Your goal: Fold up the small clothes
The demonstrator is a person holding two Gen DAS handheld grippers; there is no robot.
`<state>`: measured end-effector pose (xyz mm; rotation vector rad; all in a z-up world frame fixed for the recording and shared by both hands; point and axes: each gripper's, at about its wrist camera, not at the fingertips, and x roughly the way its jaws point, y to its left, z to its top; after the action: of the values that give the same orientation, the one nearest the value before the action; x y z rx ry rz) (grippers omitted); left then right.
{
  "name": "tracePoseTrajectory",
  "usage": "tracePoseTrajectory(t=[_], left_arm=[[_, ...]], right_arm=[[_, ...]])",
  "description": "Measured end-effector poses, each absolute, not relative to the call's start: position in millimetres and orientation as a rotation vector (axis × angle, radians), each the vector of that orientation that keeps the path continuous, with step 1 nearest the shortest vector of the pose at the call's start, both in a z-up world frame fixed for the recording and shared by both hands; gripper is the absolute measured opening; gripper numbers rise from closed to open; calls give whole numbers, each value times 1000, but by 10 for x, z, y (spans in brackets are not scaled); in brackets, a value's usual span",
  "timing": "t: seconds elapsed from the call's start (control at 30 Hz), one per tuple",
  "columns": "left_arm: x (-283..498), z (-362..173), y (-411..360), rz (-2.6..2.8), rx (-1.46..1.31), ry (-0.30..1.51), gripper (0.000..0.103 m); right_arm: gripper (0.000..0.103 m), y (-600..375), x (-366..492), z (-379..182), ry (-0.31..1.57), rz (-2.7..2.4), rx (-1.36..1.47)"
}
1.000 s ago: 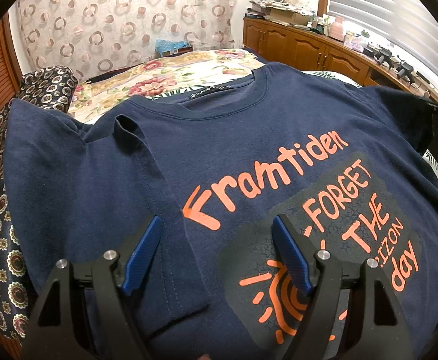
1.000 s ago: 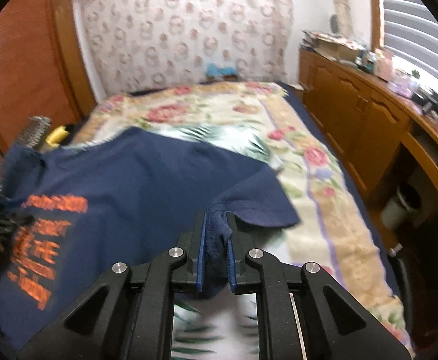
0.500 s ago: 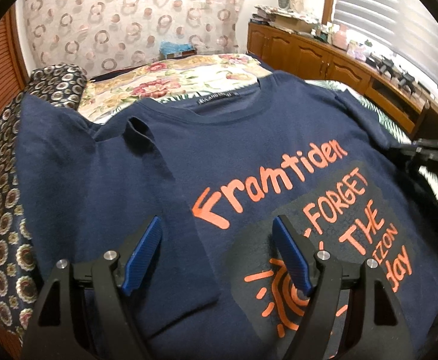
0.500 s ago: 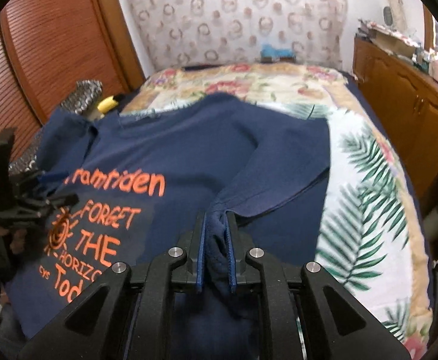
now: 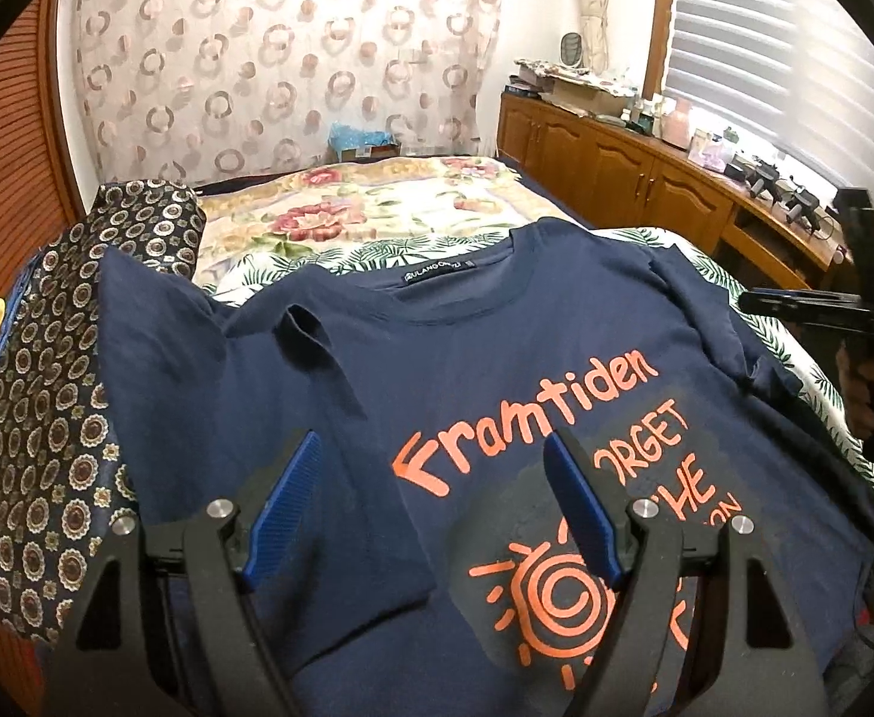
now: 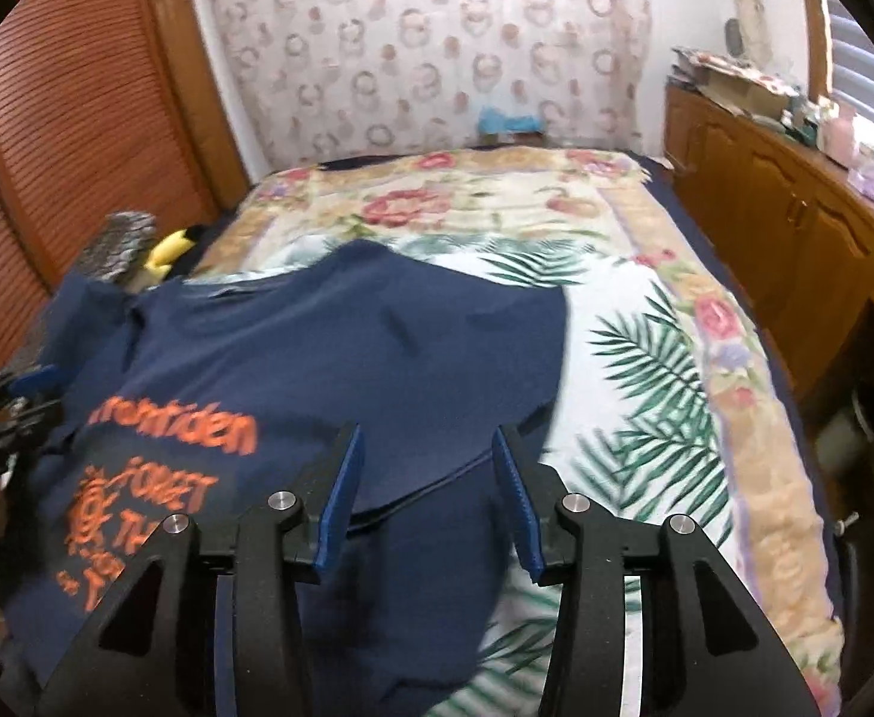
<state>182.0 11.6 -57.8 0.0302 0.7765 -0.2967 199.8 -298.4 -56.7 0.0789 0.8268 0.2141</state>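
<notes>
Both wrist fisheyes look steeply down, close over the navy cotton T-shirt with orange print; the 2 views share it and the floral-quilted bed.

left gripper agape, right gripper just opening

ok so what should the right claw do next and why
Probably lift the right claw clear: it has just been opening, and the navy t-shirt sleeve lies loose between its blue pads, folded in over the body, no longer pinched.
</notes>
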Motion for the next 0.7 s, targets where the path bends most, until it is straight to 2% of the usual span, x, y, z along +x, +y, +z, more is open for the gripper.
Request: tracePoseTrajectory(t=[0.37, 0.53, 0.67, 0.7], left_arm=[[1812, -670, 168, -271, 20, 803, 77], [1789, -684, 178, -267, 13, 803, 77], [1791, -699, 169, -270, 16, 809, 77], [1790, -704, 170, -269, 17, 810, 77]], right_arm=[[38, -3082, 2364, -815, 878, 177, 78], [21, -3000, 2425, -787, 864, 190, 45], [20, -2951, 2444, -763, 853, 191, 19], [17, -2940, 2452, -763, 854, 199, 17]])
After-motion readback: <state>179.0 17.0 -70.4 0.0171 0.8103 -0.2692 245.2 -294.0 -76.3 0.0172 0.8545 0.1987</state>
